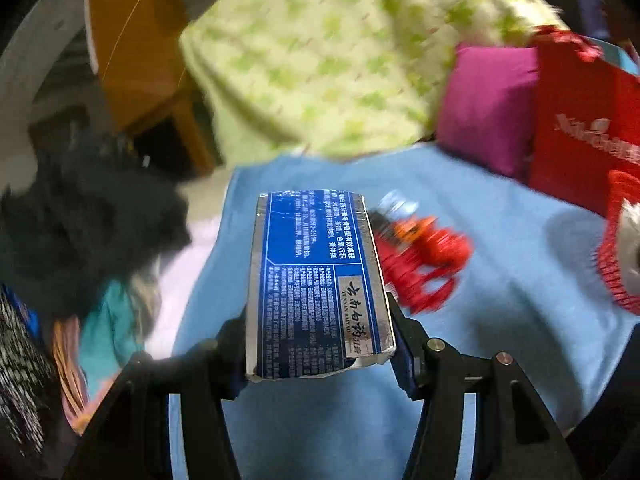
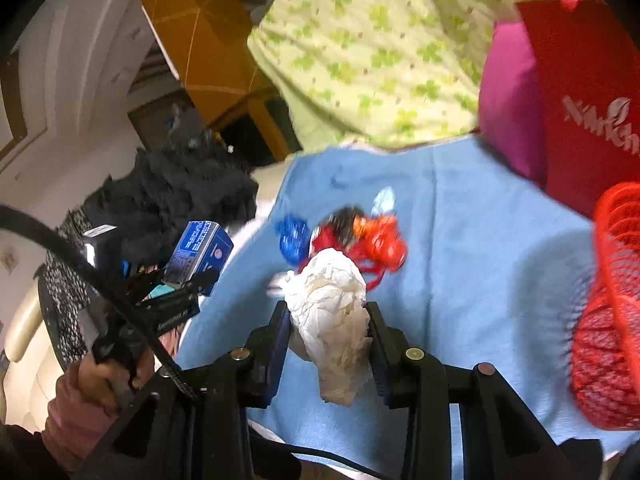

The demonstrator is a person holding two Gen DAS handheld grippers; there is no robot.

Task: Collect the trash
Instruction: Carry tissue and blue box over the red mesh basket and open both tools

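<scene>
The blue and silver box bears white Chinese print in blocks, too small to read, and near its lower end a silver label with brush characters over the Latin line "YUNNAN BAIYAO". Right of the box, the red bag carries white lettering, blurred past reading.

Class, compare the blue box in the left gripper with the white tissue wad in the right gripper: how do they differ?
The blue box is rigid and straight-edged; the tissue wad is soft and crumpled. The box carries printed text; the wad is plain white. Both are clamped between gripper fingers above the blue cloth.
</scene>
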